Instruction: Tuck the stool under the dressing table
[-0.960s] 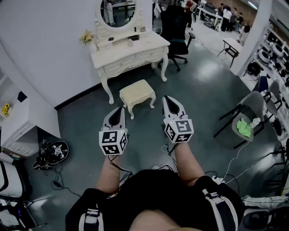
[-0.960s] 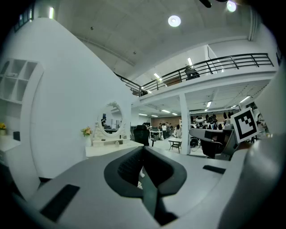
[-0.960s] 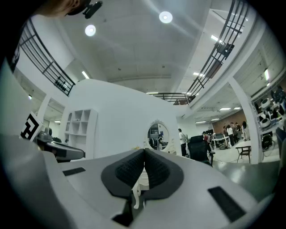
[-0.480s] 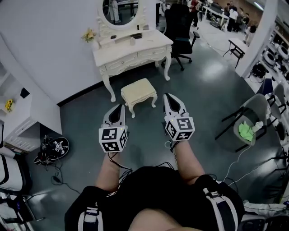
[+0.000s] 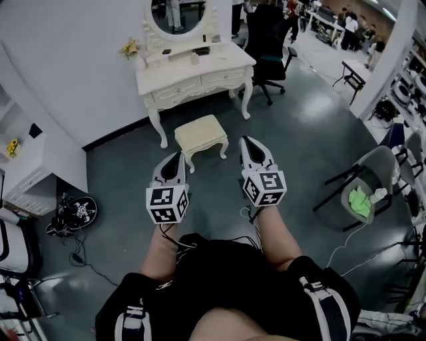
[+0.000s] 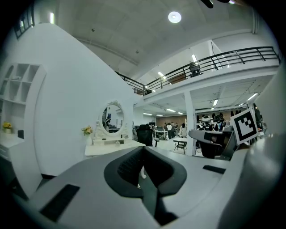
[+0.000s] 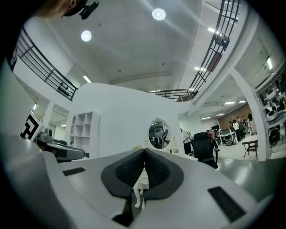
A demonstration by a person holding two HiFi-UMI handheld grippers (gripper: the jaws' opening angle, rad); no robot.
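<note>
A small cream stool point(image 5: 200, 134) with white curved legs stands on the grey floor in front of the white dressing table point(image 5: 193, 71), out from under it. The table carries an oval mirror point(image 5: 176, 12) and a vase of yellow flowers point(image 5: 130, 48). My left gripper point(image 5: 176, 159) is shut and empty, held just short of the stool's near left corner. My right gripper point(image 5: 249, 144) is also shut and empty, a little right of the stool. In the left gripper view the dressing table point(image 6: 114, 146) shows ahead. In the right gripper view a white table leg point(image 7: 140, 184) shows past the closed jaws.
A black office chair point(image 5: 267, 46) stands right of the dressing table. A grey chair point(image 5: 373, 174) with a green cloth sits at the right. White shelving point(image 5: 30, 170) is at the left, with a bag point(image 5: 74, 214) and cables on the floor. People stand far back.
The view has shifted slightly; the stool and table sit a little lower and closer in the head view. Both grippers stay shut, side by side.
</note>
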